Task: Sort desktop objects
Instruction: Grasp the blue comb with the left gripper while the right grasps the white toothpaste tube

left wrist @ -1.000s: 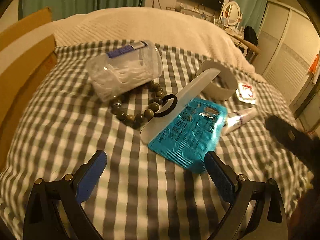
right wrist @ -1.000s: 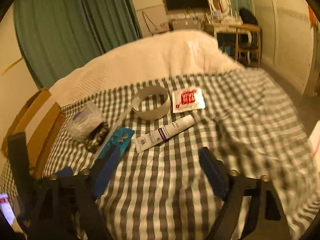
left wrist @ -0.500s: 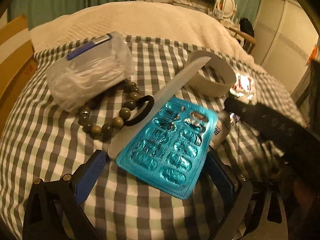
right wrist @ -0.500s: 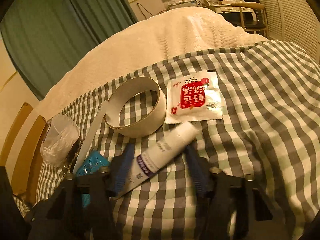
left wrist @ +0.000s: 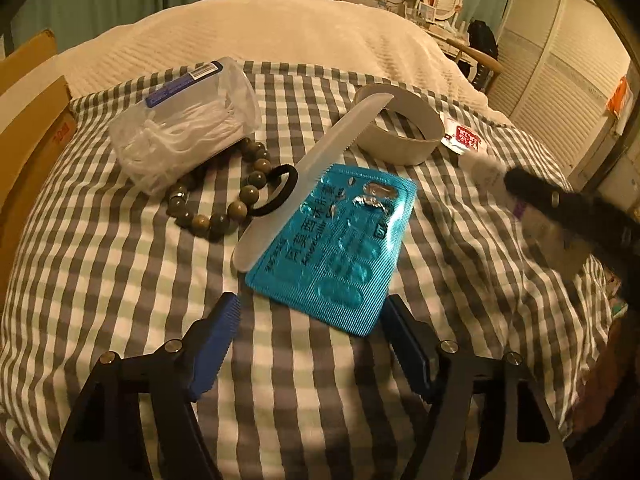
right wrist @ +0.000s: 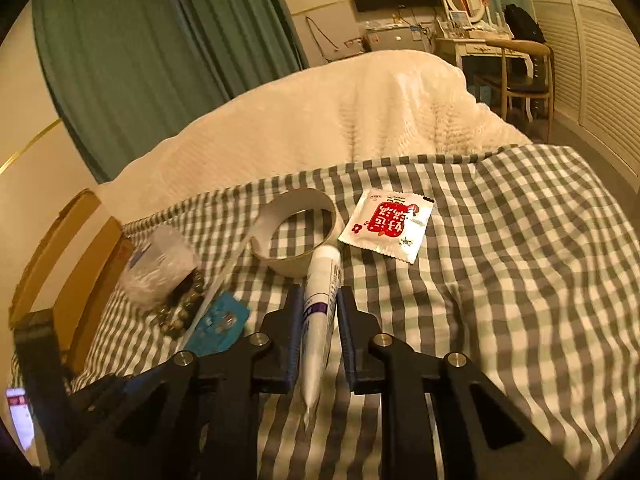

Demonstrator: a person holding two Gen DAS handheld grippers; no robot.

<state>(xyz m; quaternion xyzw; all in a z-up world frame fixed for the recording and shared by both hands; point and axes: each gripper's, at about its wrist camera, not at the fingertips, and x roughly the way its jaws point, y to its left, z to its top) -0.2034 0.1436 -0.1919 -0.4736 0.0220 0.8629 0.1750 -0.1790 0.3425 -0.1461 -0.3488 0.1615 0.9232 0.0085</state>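
My right gripper (right wrist: pixel 319 294) is shut on a white tube with a purple band (right wrist: pixel 320 300) and holds it above the checked cloth; the tube shows blurred in the left wrist view (left wrist: pixel 486 172). My left gripper (left wrist: pixel 310 312) is open and empty, just short of a teal blister pack (left wrist: pixel 336 244). Beyond it lie a clear plastic comb (left wrist: pixel 316 168), a black hair tie (left wrist: pixel 276 194), a bead bracelet (left wrist: pixel 228 204), a clear jar of floss picks (left wrist: pixel 184 124), a tape roll (left wrist: pixel 400 128) and a red-and-white sachet (right wrist: pixel 386 226).
A cardboard box (left wrist: pixel 28 120) stands at the left edge of the bed. A white blanket (right wrist: pixel 320 128) lies behind the checked cloth (right wrist: pixel 520 260). A chair and dressing table (right wrist: pixel 516 60) stand at the far right.
My right gripper closed on the white tube and lifted it off the cloth. My left gripper pulled back a little from the blister pack and narrowed somewhat.
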